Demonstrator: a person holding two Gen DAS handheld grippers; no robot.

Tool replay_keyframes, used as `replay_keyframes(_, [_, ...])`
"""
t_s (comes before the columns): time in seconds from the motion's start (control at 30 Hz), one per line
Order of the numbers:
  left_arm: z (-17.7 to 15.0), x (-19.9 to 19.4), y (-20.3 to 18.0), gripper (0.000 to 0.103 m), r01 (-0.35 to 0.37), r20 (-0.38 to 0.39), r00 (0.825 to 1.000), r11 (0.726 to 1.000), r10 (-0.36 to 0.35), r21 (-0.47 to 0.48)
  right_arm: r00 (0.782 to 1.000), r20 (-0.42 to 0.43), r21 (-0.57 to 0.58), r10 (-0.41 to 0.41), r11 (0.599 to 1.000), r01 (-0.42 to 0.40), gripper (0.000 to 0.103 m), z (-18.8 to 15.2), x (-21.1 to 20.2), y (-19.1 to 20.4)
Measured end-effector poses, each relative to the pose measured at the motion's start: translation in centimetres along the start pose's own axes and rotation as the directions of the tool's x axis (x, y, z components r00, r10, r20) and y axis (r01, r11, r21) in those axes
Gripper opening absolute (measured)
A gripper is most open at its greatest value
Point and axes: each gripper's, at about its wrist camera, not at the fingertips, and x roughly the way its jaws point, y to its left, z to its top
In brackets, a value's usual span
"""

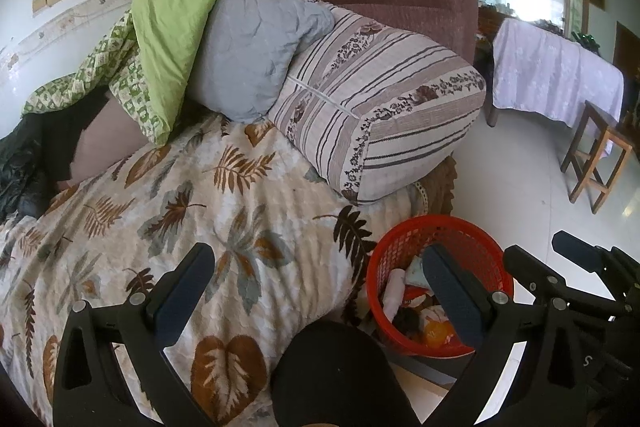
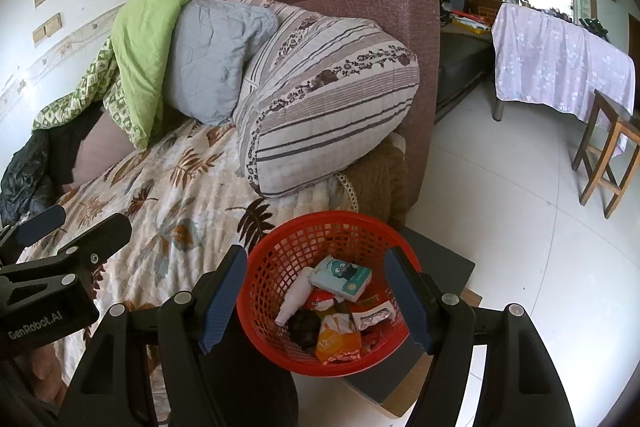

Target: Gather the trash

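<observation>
A red mesh basket (image 2: 320, 217) stands on a dark low stand beside the sofa. It holds a tissue pack (image 2: 340, 277), a white bottle (image 2: 296, 299), an orange wrapper (image 2: 336, 343) and other scraps. My right gripper (image 2: 316, 299) hovers above the basket, open, with nothing between its pads. My left gripper (image 1: 320, 279) hangs open and empty over the leaf-print blanket (image 1: 224, 227), left of the basket (image 1: 432, 221). Each gripper shows in the other view: the right gripper (image 1: 554, 253) at the right edge, the left gripper (image 2: 72, 227) at the left edge.
On the sofa lie a striped pillow (image 1: 380, 115), a grey cushion (image 1: 252, 55), a green quilt (image 1: 176, 27) and a black bag (image 2: 24, 183). A person's dark-clad knee (image 1: 332, 367) is low in the left view. Across the tiled floor stand a cloth-covered table (image 2: 560, 67) and a wooden stool (image 2: 608, 159).
</observation>
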Motion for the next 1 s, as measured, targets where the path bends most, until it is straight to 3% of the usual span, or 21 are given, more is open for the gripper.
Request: replay_keyframes(1.0, [-0.9,1.4,-0.7,0.103,0.0,-0.052,0.999,1.0,0.001,0.026,1.0,-0.008,0.007,-0.004,1.0,0.004,0.076,-0.3,0.8,-0.3])
